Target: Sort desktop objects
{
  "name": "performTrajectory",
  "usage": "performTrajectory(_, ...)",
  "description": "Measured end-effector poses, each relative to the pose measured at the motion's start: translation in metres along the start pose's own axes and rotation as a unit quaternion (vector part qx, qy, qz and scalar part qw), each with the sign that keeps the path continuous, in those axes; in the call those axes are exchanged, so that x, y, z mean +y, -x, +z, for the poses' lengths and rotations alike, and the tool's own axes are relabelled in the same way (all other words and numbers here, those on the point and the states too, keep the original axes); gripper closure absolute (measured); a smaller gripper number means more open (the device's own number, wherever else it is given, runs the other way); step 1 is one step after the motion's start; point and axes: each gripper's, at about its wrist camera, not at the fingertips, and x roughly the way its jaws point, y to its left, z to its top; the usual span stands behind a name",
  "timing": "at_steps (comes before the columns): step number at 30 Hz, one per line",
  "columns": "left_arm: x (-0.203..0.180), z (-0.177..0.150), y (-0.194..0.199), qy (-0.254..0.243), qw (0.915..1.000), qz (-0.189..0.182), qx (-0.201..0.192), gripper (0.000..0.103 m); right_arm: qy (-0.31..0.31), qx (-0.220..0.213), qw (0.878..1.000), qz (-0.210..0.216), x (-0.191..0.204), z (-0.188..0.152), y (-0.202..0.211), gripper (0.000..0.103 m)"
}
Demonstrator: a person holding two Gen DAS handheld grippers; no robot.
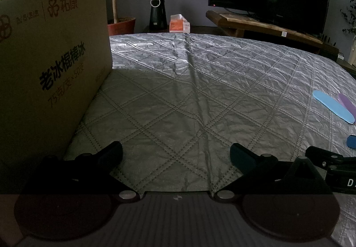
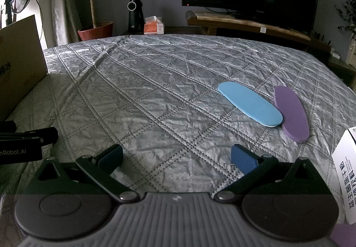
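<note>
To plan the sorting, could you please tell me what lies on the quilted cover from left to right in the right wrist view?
Cardboard box → light blue insole → purple insole → white box.

Dim room; daylight enters from upper left. Cardboard box (image 1: pixel 51 64) casts shadow over near quilted cover (image 1: pixel 200 82); far cover shows sheen. Fisheye bends edges. Bottom band darkened. Focus sharp.

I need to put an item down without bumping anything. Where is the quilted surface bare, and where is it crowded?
Bare: the wide middle stretch between the cardboard box and the blue insole. Crowded: the right side, where the blue insole overlaps the purple insole, with a white box nearby.
</note>
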Motion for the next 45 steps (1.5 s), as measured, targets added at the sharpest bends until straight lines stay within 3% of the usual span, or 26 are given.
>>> performTrajectory(30,-0.001,-0.002,0.004,-0.003,1.0000,-0.001,0.007,0.000,0.001,0.000,1.000,0.000,0.000,-0.001,0.000,0.000)
performTrajectory(34,-0.009,0.004,0.008,-0.013,0.9992,0.011,0.036,0.000,0.016,0.030,0.999,0.018,-0.001,0.002,0.005,0.000)
performTrajectory(38,-0.009,0.004,0.011,-0.011,0.9984,-0.015,0.053,0.000,0.012,0.074,0.997,0.029,-0.005,0.009,0.010,0.000)
performTrajectory(42,-0.013,0.007,0.021,-0.024,0.9980,-0.013,0.057,0.000,0.005,0.058,0.998,0.028,-0.014,0.011,0.027,0.001)
performTrajectory(45,-0.016,0.010,0.040,-0.045,0.9988,-0.012,0.014,0.000,-0.015,0.012,0.999,0.028,-0.027,0.018,0.049,0.000)
